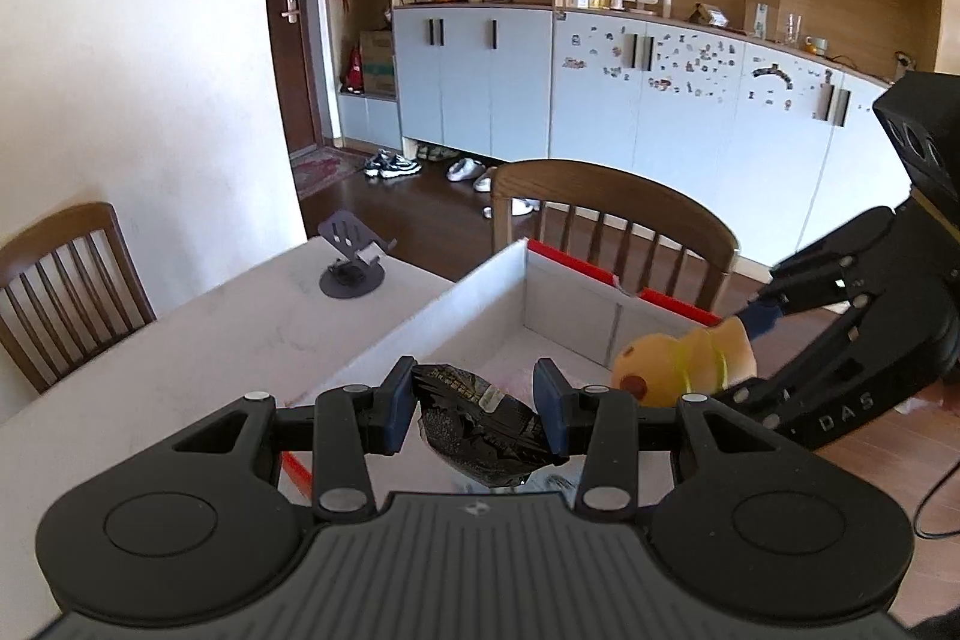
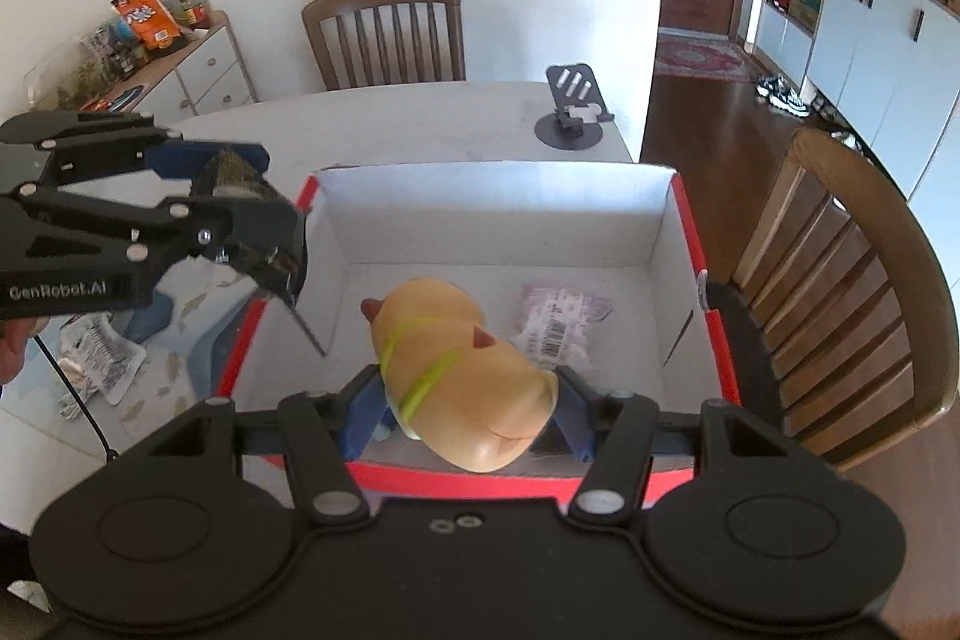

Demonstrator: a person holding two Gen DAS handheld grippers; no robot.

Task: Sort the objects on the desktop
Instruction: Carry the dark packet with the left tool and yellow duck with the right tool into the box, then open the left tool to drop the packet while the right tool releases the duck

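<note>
Desktop objects under sorting were two held items and one already boxed. Left claw (image 1: 474, 415) was clamped on a crumpled black foil packet (image 1: 480, 421), carried at the lower centre of the left wrist view, above the near left wall of the box (image 2: 654, 220). Right claw (image 2: 468, 409) was clamped on a yellow plush toy (image 2: 462, 370), held over the box interior at lower centre of the right wrist view. A pale pink packet with a barcode (image 2: 558, 328) lay on the box floor, right of centre. Loose wrappers (image 2: 99, 355) remained on the tabletop (image 2: 420, 124) at the left edge, outside the box. A phone stand (image 2: 570, 112) stood beyond the box, well apart from it.

Judgement on the step in hand: both items appeared ready for deposit. The toy should be lowered toward the bare floor left of the pink packet before the jaws part, so that it does not bounce out. The black packet sat over the rim rather than clearly inside; it should be carried further right past the wall before release, and the two claws kept from meeting.

Orientation: the toy's long axis ran from upper left to lower right in the right wrist view, snout end toward the far wall, tilted. The packet's long axis lay roughly across the left jaws, slanting down to the right
</note>
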